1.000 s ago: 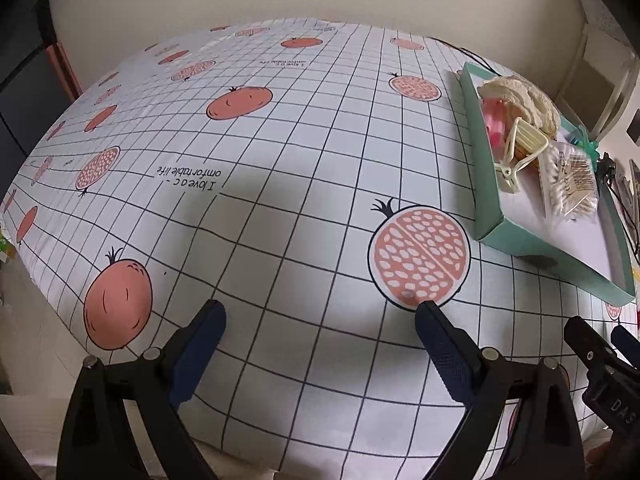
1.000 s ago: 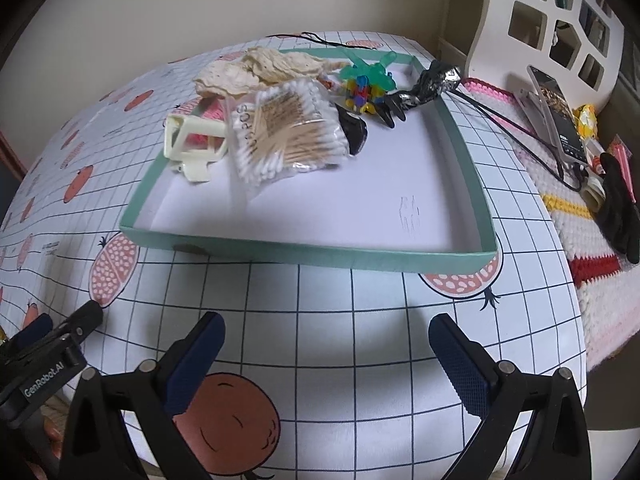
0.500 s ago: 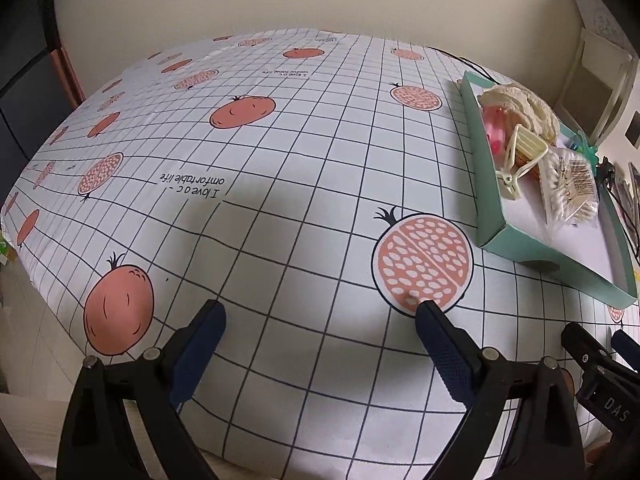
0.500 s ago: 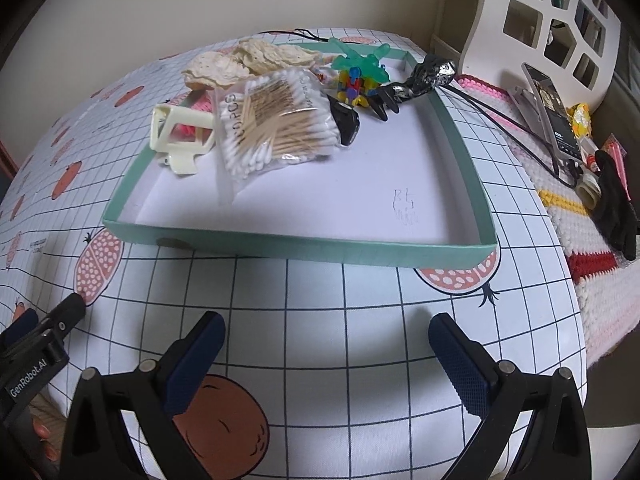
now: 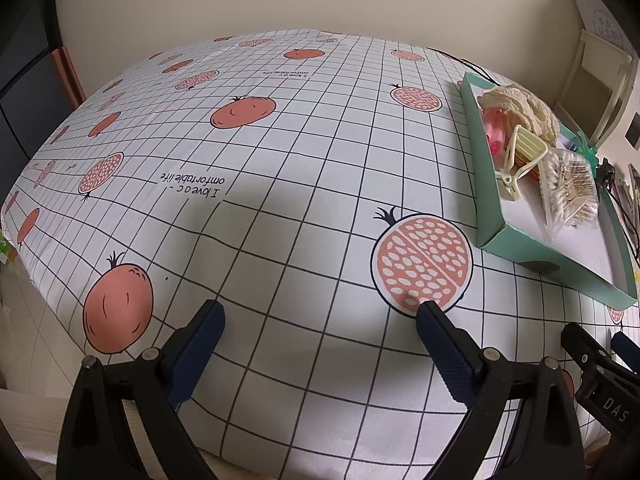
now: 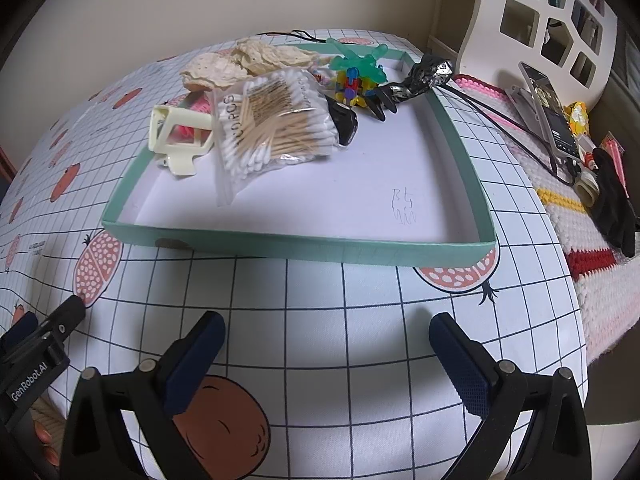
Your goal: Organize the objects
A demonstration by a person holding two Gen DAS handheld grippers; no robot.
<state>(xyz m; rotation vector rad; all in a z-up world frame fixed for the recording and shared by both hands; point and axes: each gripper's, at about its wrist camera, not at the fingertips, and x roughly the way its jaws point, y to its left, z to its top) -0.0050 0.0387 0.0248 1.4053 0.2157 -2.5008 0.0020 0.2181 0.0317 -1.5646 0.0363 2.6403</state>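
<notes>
Green cardboard tray (image 6: pixel 280 245) lies ahead of the right gripper (image 6: pixel 326 334) — long axis crosswise, nearer this arm than the left gripper (image 5: pixel 320 322). Both stand spread wide, empty. At its far end: one cotton-swab bag (image 6: pixel 276 128), one cream clip (image 6: pixel 180 140), one toy (image 6: pixel 356 76); others unclear.

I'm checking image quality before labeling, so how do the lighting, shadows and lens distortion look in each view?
Left wrist view: soft even light, a broad grey shadow on the tablecloth, strong fisheye bulge bending the grid lines. Right wrist view: sharp, no harsh glare, the green tray edges curve, gripper shadows fall on the cloth.
</notes>
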